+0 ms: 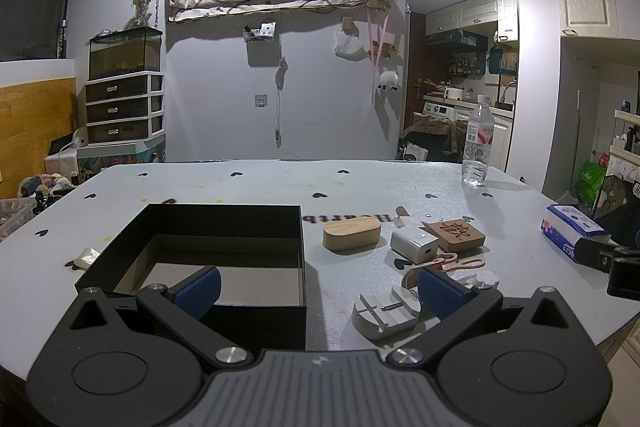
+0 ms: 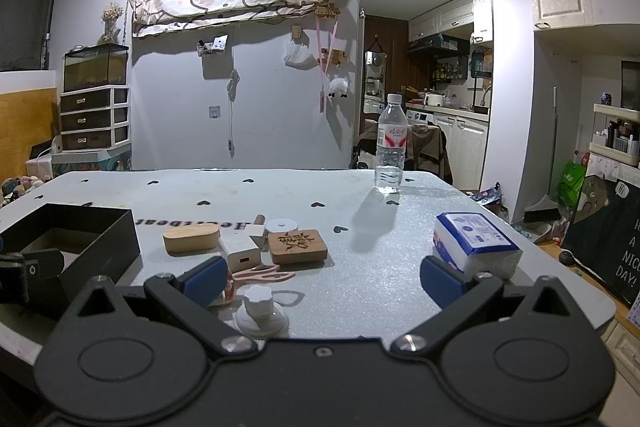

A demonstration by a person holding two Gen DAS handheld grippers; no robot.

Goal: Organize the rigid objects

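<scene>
An open black box (image 1: 224,223) sits on the table with nothing in it; it also shows at the left of the right wrist view (image 2: 100,227). Right of it lie a wooden oval case (image 1: 352,233), a white charger cube (image 1: 414,245), a carved wooden block (image 1: 456,235), pink scissors (image 1: 448,263), a grey ridged block (image 1: 386,311) and a white knob (image 2: 260,303). My left gripper (image 1: 320,287) is open over the box's near right corner. My right gripper (image 2: 324,279) is open above the table, its left fingertip (image 2: 204,281) near the scissors (image 2: 260,273).
A water bottle (image 1: 476,143) stands at the far right of the table. A tissue pack (image 2: 476,243) lies near the right edge, close to my right fingertip. A small white shell piece (image 1: 86,257) lies left of the box. Drawers and a tank stand by the wall.
</scene>
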